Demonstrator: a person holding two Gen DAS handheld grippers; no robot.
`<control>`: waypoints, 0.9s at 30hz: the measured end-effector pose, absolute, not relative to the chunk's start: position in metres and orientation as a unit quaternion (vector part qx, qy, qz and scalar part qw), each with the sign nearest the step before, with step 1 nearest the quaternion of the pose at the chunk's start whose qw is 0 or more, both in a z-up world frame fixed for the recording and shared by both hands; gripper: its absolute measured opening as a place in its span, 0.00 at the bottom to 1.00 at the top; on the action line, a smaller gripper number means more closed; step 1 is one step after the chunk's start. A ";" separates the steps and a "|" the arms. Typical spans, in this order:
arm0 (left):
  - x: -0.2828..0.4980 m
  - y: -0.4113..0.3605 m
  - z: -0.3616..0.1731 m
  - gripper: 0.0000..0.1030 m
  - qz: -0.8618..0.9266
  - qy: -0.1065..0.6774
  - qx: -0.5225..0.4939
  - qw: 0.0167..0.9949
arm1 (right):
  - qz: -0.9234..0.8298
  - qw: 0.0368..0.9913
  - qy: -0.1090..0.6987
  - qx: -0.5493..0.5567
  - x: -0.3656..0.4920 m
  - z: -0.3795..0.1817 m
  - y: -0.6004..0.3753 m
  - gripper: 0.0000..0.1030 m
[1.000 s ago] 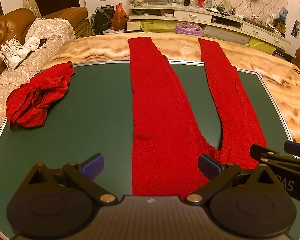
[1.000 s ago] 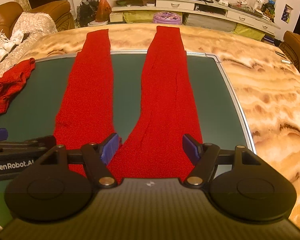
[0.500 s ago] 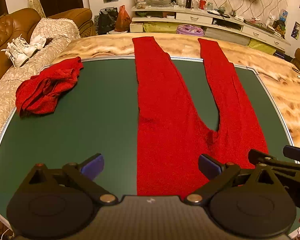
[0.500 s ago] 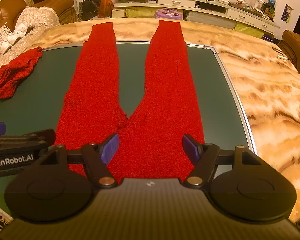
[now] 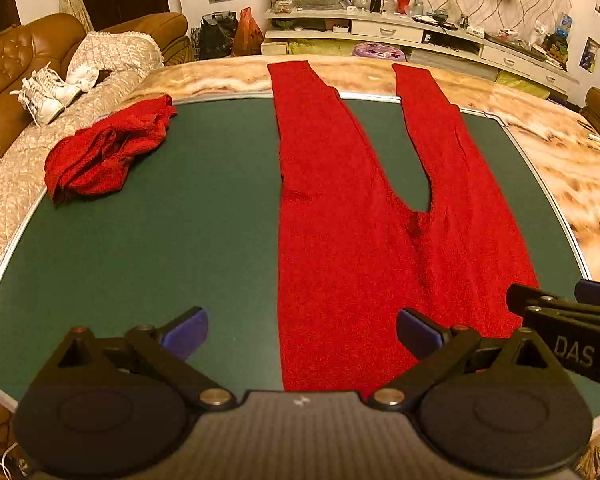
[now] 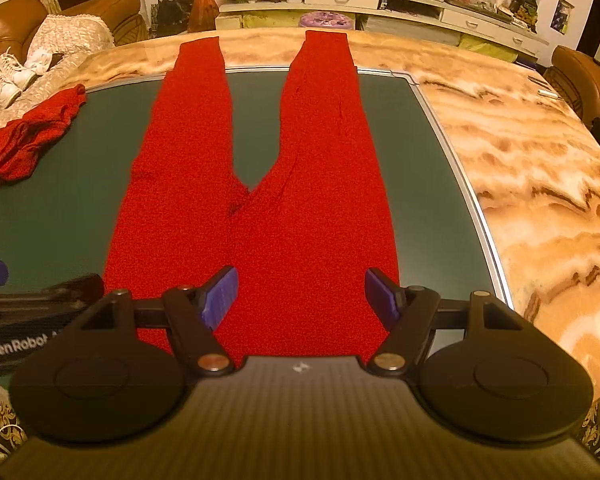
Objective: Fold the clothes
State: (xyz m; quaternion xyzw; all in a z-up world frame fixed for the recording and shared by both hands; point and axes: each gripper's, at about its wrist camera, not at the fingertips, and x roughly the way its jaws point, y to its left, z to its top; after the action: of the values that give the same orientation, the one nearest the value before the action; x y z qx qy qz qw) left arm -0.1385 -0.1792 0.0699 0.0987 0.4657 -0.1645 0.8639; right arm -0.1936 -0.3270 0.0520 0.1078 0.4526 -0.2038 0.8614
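a: left wrist view: the long red knitted trousers (image 5: 340, 240) lie flat on the dark green table (image 5: 160, 240). the waist is at the near edge and the two legs run away onto the marbled beige border (image 5: 560, 168). compared with one second ago, much more of the trousers is visible, also the place where the legs join. so i think both cameras went back and up, while the cloth itself looks the same.

b: what does it mean for the folding?

a: the trousers are spread open, no fold in them. maybe the person stepped back after smoothing them, maybe before taking an edge. from the pictures i cannot decide it.

b: and the crumpled red knitted garment (image 5: 104, 156) at the far left?

a: it lies in a loose heap near the table edge, well apart from the trousers. it looks bunched, not folded.

b: the tongs?

a: the left tongs (image 5: 302, 334) are wide open and hold nothing. they hang above the left side of the waist, with one blue pad over green table and the other over red cloth. the right tongs (image 6: 302, 294) are also wide open and empty, above the right half of the waist. if a pad touches the cloth, i cannot tell.
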 end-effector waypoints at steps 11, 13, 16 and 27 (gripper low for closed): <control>-0.163 -0.163 0.065 1.00 -0.163 0.463 0.097 0.866 | -0.204 0.860 0.455 0.103 -0.216 0.050 -0.307 0.76; -0.167 -0.160 0.063 1.00 -0.163 0.462 0.097 0.867 | -0.206 0.861 0.453 0.106 -0.221 0.050 -0.306 0.76; -0.173 -0.156 0.062 1.00 -0.162 0.460 0.097 0.867 | -0.208 0.862 0.449 0.110 -0.227 0.051 -0.306 0.76; -0.198 -0.142 0.049 1.00 -0.170 0.461 0.096 0.865 | -0.206 0.860 0.451 0.125 -0.251 0.040 -0.296 0.76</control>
State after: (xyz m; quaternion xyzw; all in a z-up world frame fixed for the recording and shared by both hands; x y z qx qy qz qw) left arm -0.1979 -0.1422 0.0494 0.0958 0.4615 -0.1704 0.8653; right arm -0.2515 -0.2963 0.0396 0.1248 0.4507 -0.2056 0.8597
